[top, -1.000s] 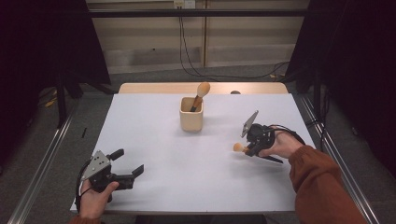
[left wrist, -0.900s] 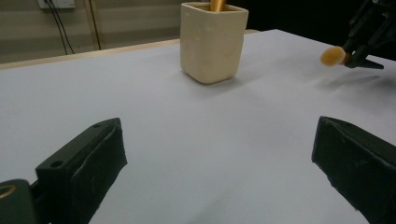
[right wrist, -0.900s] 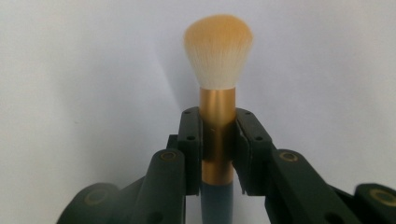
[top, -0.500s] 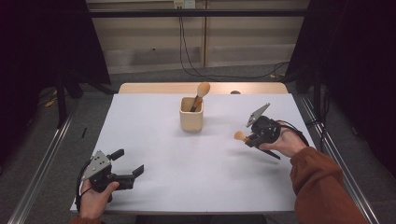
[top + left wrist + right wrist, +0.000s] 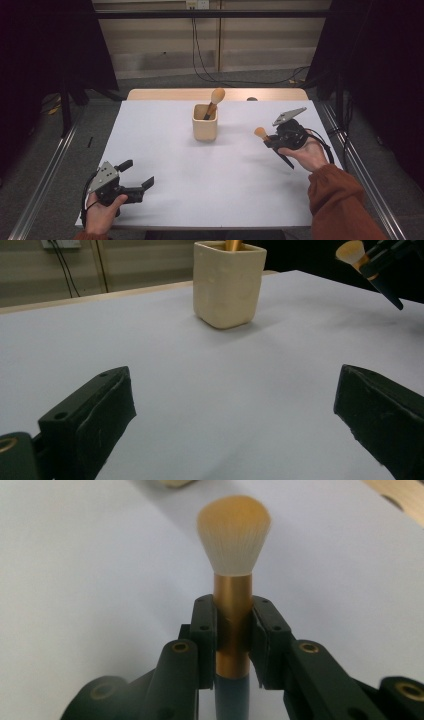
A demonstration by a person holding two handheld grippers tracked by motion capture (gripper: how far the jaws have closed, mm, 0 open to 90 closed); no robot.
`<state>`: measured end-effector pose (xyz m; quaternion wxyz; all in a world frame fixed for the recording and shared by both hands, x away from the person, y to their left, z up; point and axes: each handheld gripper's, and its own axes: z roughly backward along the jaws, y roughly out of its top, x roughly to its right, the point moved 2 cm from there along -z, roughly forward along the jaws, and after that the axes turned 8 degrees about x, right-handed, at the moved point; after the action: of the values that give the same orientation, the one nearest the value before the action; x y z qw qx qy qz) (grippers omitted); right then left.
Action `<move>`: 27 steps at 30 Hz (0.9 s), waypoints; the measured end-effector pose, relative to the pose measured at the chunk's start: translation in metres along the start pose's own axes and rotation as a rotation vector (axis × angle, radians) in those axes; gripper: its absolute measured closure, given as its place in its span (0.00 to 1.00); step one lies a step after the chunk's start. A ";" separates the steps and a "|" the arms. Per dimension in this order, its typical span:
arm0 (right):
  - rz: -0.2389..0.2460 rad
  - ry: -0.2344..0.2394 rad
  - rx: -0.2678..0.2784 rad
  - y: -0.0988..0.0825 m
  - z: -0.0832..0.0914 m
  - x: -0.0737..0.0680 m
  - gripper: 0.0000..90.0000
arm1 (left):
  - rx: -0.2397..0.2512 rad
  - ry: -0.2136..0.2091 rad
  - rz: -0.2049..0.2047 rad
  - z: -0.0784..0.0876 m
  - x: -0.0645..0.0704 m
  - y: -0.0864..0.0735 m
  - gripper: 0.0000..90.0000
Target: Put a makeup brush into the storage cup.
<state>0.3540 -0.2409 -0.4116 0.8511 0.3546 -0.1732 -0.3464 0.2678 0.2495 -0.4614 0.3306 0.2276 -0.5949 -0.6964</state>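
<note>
Brush carried toward the cup
Right gripper [image 5: 232, 630] clamped the brush [image 5: 233, 575] by its gold ferrule, bristles forward for control; left gripper [image 5: 240, 415] rested wide on the bench [image 5: 165, 145]

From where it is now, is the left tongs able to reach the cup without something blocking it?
Probably yes. The left tongs stand open near the table's front edge, and bare white table lies between them and the cup. The right tongs, holding a brush, are off to the side.

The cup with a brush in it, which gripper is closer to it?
Right. The right gripper, clamped on a brush, hangs just to the right of the cup. The left gripper sits open at the table's near-left corner, much farther away.
</note>
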 end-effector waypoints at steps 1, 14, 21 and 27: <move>-0.013 -0.002 0.019 0.000 0.002 0.001 0.83 | 0.000 0.000 0.000 0.000 0.000 0.000 0.03; -0.128 -0.007 0.219 -0.006 0.008 -0.001 0.83 | 0.008 0.002 0.004 0.001 -0.001 0.001 0.03; -0.171 -0.001 0.306 -0.008 0.010 -0.007 0.83 | 0.016 0.002 0.008 0.001 0.000 0.002 0.03; -0.210 0.005 0.373 -0.014 0.011 -0.009 0.83 | 0.016 0.001 0.007 0.002 0.001 0.002 0.03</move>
<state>0.3351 -0.2470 -0.4149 0.7304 0.5228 -0.1945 -0.3942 0.2665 0.2500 -0.4593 0.3315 0.2285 -0.6013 -0.6902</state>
